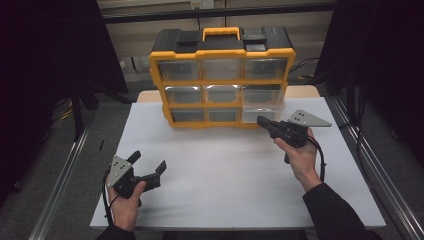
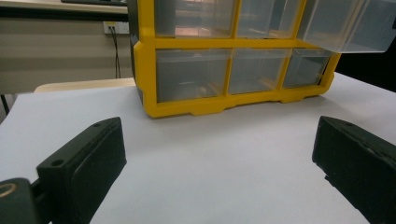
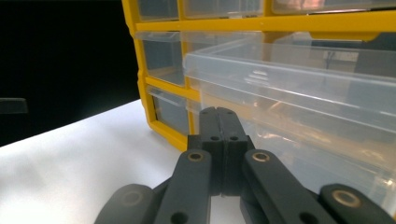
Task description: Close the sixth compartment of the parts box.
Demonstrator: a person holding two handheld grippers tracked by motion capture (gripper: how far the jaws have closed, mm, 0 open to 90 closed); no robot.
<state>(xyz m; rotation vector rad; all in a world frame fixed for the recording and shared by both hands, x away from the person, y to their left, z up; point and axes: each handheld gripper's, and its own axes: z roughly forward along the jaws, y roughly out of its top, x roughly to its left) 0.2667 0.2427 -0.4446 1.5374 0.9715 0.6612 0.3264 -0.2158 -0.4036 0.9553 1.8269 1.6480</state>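
A yellow and black organizer with three rows of clear drawers stands at the back of the white table. Its middle-row right drawer is pulled out toward me. My right gripper is shut, its tips at that drawer's front. In the right gripper view the jaws are pressed together against the clear drawer; no grip on it can be made out. My left gripper rests open near the front left corner, nothing between its jaws. The left gripper view faces the organizer and the pulled-out drawer.
Metal rails run along both sides of the table, with dark curtains behind them. A wooden tabletop edge shows behind the white sheet. The organizer carries a yellow handle on top.
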